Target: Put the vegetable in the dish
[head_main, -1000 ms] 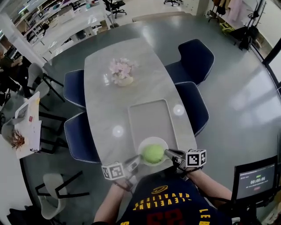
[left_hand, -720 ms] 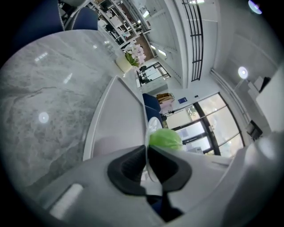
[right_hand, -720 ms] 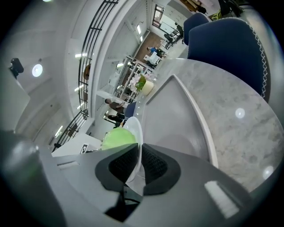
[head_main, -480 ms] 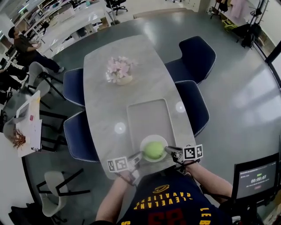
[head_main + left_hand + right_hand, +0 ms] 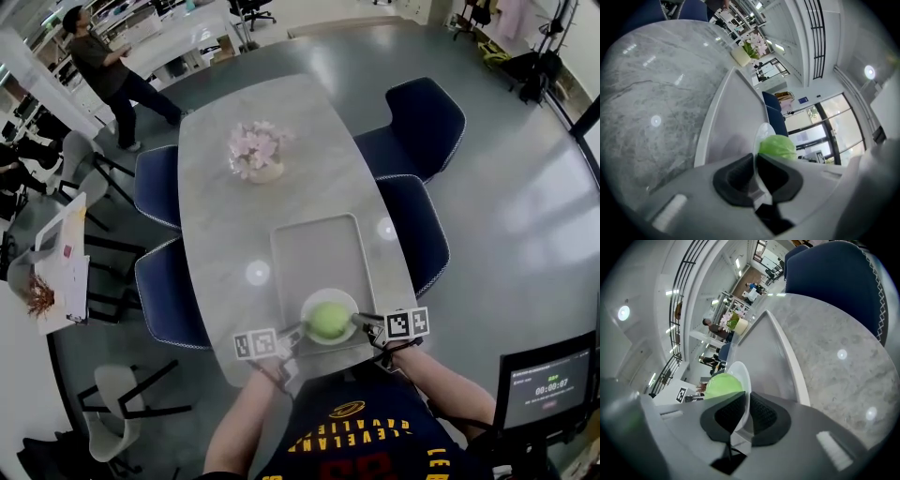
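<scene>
Green vegetable (image 5: 327,321) sits in the white dish (image 5: 313,300), right at the near end of the tray (image 5: 314,248) on the desk (image 5: 220,206). Left gripper (image 5: 296,331) has its jaws pinched on one side of the rim, and the right gripper (image 5: 362,322) is clamped on the opposite side. The trick now, I'd say: move both hands as one and hold the dish level, or that round head rolls out.
</scene>
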Motion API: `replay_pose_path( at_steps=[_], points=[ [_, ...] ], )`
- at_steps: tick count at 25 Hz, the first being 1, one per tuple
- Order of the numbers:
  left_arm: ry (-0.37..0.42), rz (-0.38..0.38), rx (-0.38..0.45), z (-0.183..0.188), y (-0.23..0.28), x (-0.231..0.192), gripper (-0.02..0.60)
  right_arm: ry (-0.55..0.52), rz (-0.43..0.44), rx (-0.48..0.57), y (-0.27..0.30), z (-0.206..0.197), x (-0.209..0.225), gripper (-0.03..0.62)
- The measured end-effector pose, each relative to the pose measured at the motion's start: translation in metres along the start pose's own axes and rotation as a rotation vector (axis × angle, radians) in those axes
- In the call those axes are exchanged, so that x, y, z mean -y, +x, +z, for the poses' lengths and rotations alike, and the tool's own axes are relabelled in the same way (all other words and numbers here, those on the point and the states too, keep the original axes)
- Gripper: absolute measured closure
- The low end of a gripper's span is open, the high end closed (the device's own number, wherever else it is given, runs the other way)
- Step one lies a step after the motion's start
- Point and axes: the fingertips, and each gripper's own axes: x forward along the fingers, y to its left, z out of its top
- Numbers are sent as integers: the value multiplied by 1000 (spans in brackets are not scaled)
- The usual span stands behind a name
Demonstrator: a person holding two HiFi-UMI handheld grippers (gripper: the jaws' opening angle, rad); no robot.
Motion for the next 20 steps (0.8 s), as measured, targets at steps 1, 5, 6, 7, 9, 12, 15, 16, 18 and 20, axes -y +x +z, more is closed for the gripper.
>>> replay_pose_path(
  at_steps=[1,5,6,7,9,12,15,16,18,20],
  points=[
    [0,9,-8,0,2,-3,554,0,-12,-7,2,-1,2,560],
    [12,50,-43,-4,5,-8,551,-4,-67,-35,5,-4,9,556],
    [13,59,-50,-4,5,-9,551,-5,-77,-40,5,-5,10,556],
    [13,69,-56,-5,5,-10,551,-6,-85,-45,6,-6,10,554],
    [19,90,-68,-6,6,-13,549,-16,-99,-55,7,-8,11,554],
    [30,124,-85,-7,7,-18,546,-38,-122,-72,11,-9,15,553],
    [20,161,-93,-8,10,-25,543,-47,-140,-86,15,-8,18,553],
    [17,173,-95,-8,11,-27,541,-52,-148,-92,16,-8,18,553],
    [23,195,-105,-9,13,-29,540,-67,-176,-109,17,-8,21,549],
    [34,216,-119,-11,15,-30,539,-84,-208,-125,17,-9,24,546]
  ],
)
